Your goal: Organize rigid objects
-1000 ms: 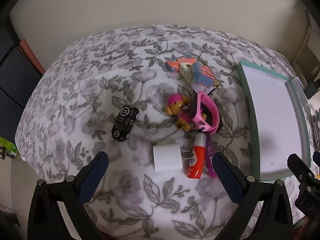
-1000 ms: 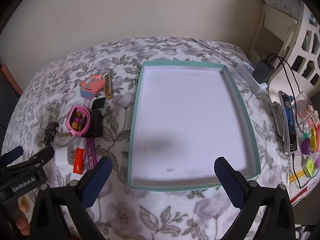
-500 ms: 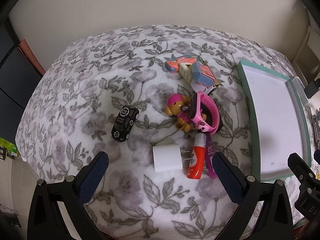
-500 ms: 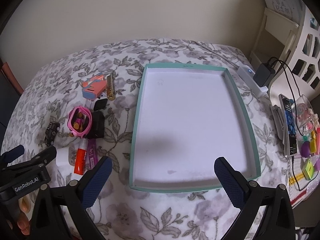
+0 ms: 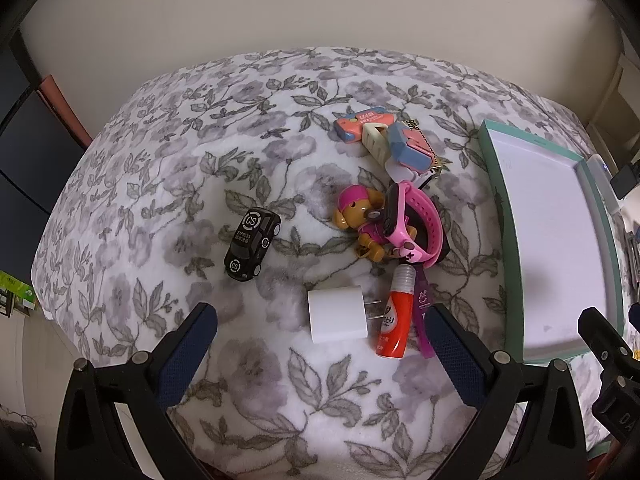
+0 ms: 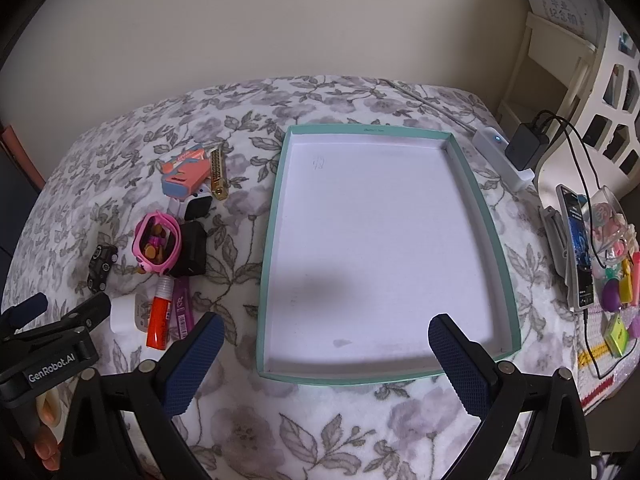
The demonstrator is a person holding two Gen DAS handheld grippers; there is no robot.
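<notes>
A pile of small rigid objects lies on the floral blanket. In the left wrist view I see a black toy car (image 5: 252,244), a white charger plug (image 5: 338,314), an orange glue tube (image 5: 395,320), a purple pen (image 5: 423,312), a toy dog (image 5: 360,216) inside a pink watch band (image 5: 416,226), and an orange-and-blue case (image 5: 408,146). My left gripper (image 5: 320,344) is open and empty, just short of the charger. My right gripper (image 6: 326,354) is open and empty over the near edge of an empty teal-rimmed tray (image 6: 276,216), also at the right in the left wrist view (image 5: 496,184).
Right of the tray are a white power strip (image 6: 502,156) with a black adapter (image 6: 526,144), a phone (image 6: 578,248), cables and small colourful items (image 6: 620,292). A white shelf unit (image 6: 580,80) stands at far right. A wall runs behind the bed.
The right gripper has drawn back and shifted a little, so the tray sits slightly farther ahead in its view. The left gripper has barely moved. Both stay open.
</notes>
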